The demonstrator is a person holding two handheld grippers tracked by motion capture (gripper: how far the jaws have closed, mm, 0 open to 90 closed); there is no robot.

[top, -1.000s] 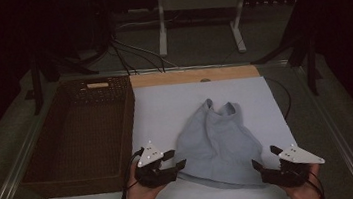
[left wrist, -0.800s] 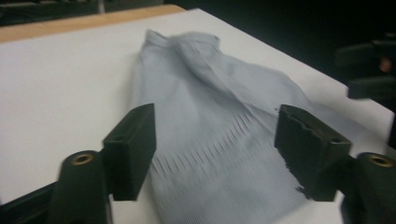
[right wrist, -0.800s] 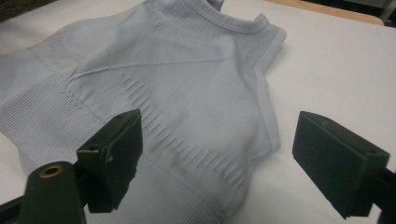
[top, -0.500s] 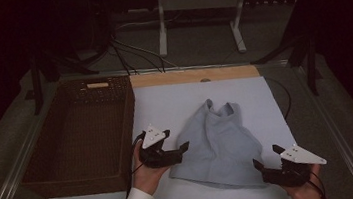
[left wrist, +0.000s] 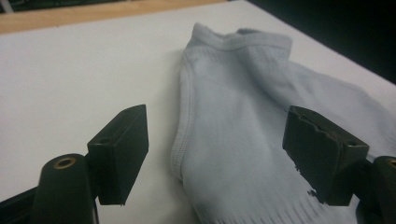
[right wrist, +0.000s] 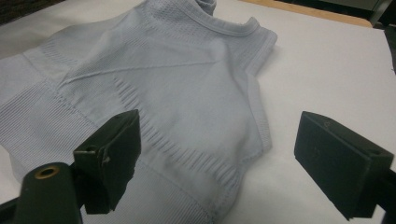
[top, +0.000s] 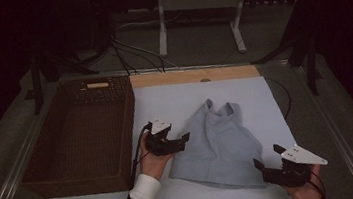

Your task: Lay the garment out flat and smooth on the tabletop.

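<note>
The pale grey knit top [top: 217, 140] is lying flat on the white sheet [top: 174, 99] that covers the bench, nearer the bench's front edge than its back one, its neckline pointing toward the back and its ribbed hem toward the front right corner.

The left gripper [top: 178, 142] is sitting just beside the top's left side seam with its jaws spread wide and nothing between them; in the left gripper view that seam is running up between the two jaws. The right gripper [top: 268, 167] is hanging at the hem's right corner, jaws likewise released and empty.

Risks, as I judge them: the fabric is lying in two layers, so a shallow pinch may be catching only the upper one and the top would be opening up when lifted. A jaw pressed too low could be snagging the white sheet along with the knit. If the two grippers are not lifting together, the top may be twisting or sliding toward the front edge.

Count: one top, two grippers, one woven basket [top: 75, 136] at the bench's left edge, one white sheet.
</note>
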